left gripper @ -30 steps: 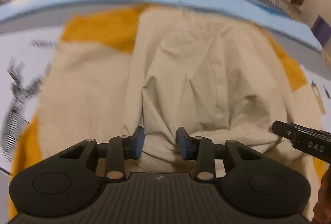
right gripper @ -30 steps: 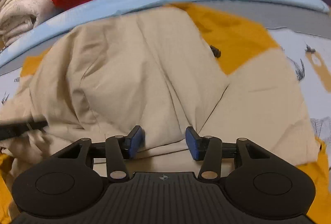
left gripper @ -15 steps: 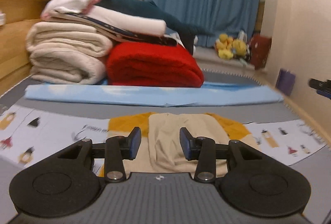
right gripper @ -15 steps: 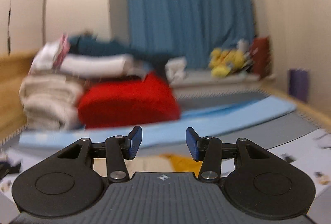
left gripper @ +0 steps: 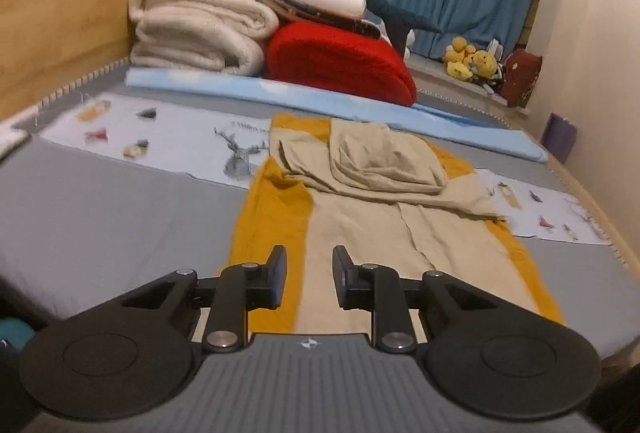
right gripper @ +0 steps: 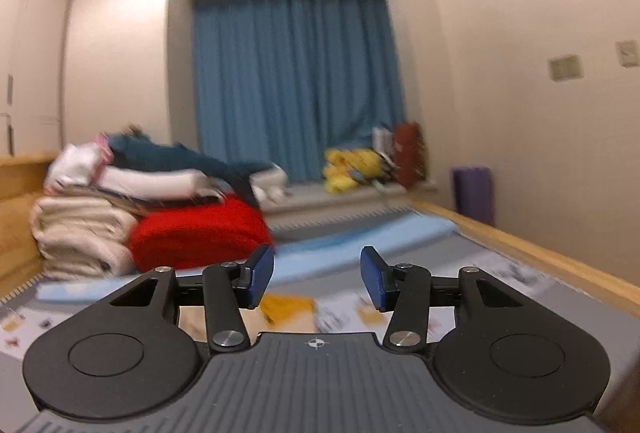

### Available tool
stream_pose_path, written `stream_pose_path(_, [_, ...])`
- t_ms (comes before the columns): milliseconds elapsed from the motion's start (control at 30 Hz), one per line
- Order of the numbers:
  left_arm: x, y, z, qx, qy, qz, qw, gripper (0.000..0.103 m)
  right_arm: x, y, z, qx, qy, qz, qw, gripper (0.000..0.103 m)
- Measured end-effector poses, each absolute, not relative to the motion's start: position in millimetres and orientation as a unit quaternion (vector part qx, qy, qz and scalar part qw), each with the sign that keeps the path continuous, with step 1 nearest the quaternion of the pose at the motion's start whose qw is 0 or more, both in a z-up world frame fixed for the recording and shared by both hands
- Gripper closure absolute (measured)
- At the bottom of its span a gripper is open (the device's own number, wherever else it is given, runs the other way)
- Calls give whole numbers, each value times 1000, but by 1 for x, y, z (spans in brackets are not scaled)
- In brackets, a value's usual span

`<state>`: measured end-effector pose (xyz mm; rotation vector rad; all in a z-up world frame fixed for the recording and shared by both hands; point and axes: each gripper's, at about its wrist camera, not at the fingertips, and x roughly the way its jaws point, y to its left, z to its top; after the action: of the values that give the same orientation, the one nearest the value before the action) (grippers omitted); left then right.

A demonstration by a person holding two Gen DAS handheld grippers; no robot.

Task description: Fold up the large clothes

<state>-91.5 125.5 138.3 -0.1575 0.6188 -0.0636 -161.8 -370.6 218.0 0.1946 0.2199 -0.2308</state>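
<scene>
A beige garment (left gripper: pixel 384 193) lies on a mustard-yellow cloth (left gripper: pixel 276 217) spread over the bed. Its far part is folded back into a rumpled heap; the near part stretches flat toward me. My left gripper (left gripper: pixel 309 275) hovers above the near end of the cloth, its jaws closing with nothing between them. My right gripper (right gripper: pixel 317 279) is raised and points across the room, open and empty. In the right wrist view only a blurred patch of the yellow cloth (right gripper: pixel 290 307) and a bit of the beige garment (right gripper: pixel 192 321) show below the fingers.
A stack of folded cream blankets (left gripper: pixel 200 29) and a red blanket (left gripper: pixel 340 61) sits at the far side, behind a light blue roll (left gripper: pixel 304 101). A wooden headboard (left gripper: pixel 52 21) stands left. Blue curtains (right gripper: pixel 296 81) and plush toys (right gripper: pixel 352 169) lie beyond. A patterned sheet (left gripper: pixel 160 141) covers the grey bed (left gripper: pixel 100 217).
Both grippers have let go of the beige garment and pulled back and up from it. The right one has tilted up toward the room; the left one's jaws have narrowed.
</scene>
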Motion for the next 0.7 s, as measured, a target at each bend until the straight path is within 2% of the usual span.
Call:
stream_pose_path(100, [-97, 134, 134, -75, 287, -35, 954, 76, -187, -379, 185, 111, 138, -137, 975, 53])
stream_pose_path(233, [-81, 148, 91, -73, 317, -7, 945, 76, -186, -382, 130, 119, 187, -151, 963, 53])
stream_pose_path(300, [-59, 155, 69, -73, 368, 31, 926, 78, -168, -383, 102, 118, 213, -155, 957, 53])
stream_pose_path(367, [-35, 168, 60, -104, 381, 40, 918, 78, -146, -386, 82, 127, 271, -157, 941, 53])
stream_pose_path(567, [-1, 195, 32, -149, 437, 79, 883, 78, -85, -386, 55, 116, 328, -117, 930, 53])
stream_pose_path(700, [15, 202, 8, -140, 476, 96, 863, 73, -55, -393, 26, 97, 386, -107, 911, 53])
